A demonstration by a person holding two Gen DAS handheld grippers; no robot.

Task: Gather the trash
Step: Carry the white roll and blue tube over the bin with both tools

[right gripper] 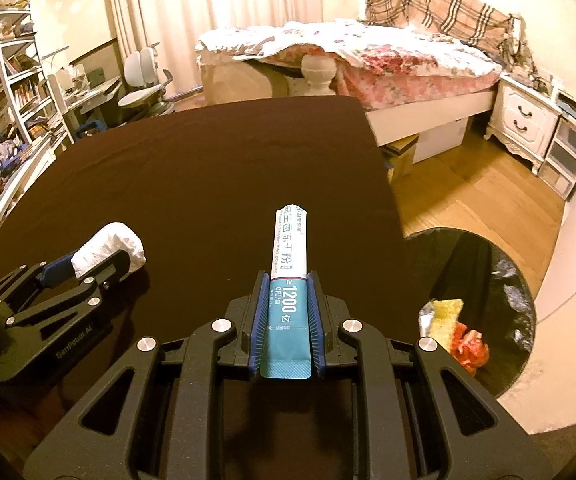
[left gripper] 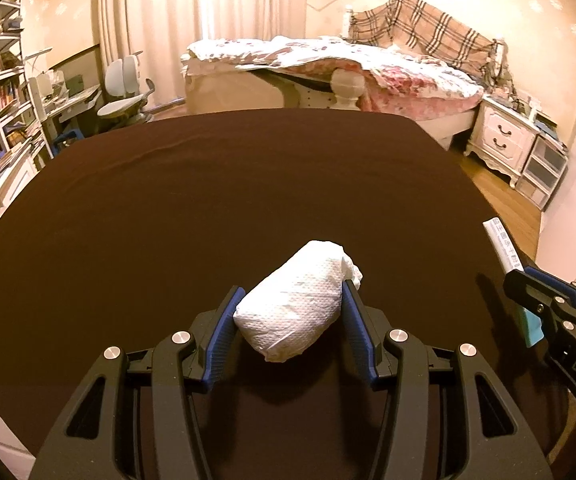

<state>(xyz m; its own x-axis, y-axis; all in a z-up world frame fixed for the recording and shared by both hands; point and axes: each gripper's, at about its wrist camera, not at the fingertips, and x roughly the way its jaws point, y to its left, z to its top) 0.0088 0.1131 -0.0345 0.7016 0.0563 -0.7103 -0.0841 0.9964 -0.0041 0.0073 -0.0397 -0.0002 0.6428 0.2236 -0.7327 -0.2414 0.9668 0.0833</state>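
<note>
Right tool [right gripper: 286, 312] pinches a powder sachet [right gripper: 289, 264], long axis running forward past its tips. Bin [right gripper: 499, 280] with trash lies low to its right, nearer this hand. Left tool [left gripper: 289, 312] clamps a tissue wad [left gripper: 291, 304], farther across the bench [left gripper: 248, 184].

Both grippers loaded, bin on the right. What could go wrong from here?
1. The sachet sticks far out of the right gripper; it may catch the bin rim.
2. The left gripper pinches the soft tissue wad only at its sides; it may slip out.
3. The grippers sit close together and may collide at the bin.
</note>
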